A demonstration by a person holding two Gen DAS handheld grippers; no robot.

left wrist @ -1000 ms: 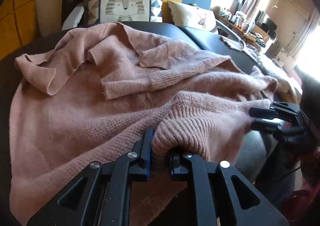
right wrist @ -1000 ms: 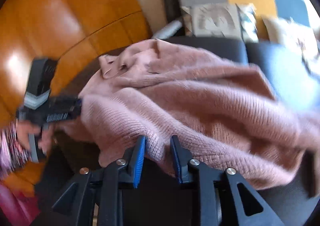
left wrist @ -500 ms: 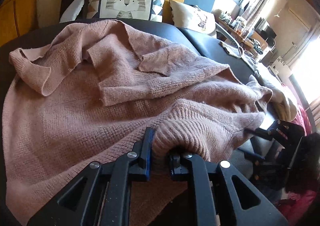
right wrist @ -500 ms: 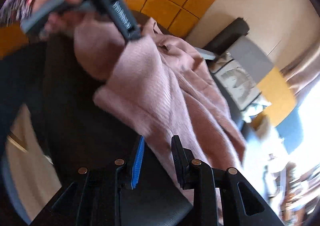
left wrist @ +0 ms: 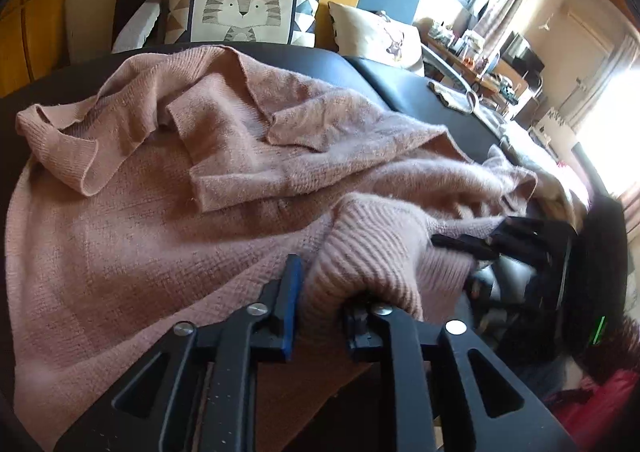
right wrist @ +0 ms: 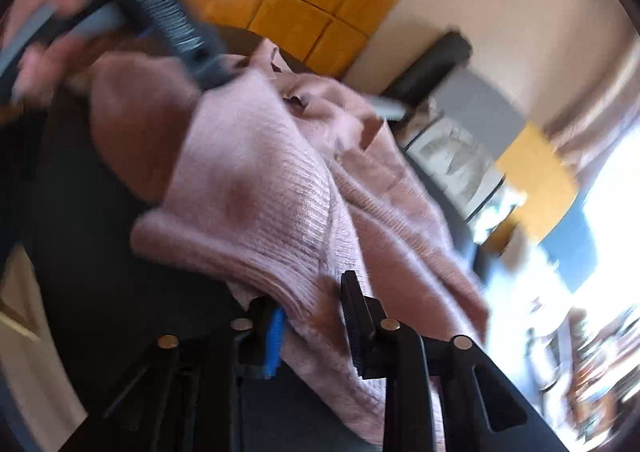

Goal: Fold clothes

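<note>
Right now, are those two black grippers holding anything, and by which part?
Both have the pink sweater by its ribbed hem. The left gripper pinches a bunched fold while its jaws open; the right gripper has the hem's edge between its jaws, which are closing.

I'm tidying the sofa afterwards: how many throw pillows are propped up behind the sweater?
2: a tiger pillow directly behind the pink sweater, and a cream pillow just right of it. Others may be hidden.

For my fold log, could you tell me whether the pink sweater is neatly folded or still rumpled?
Still rumpled: the pink sweater lies bunched on the dark surface, one sleeve flopped over its body and its ribbed hem humped up.
</note>
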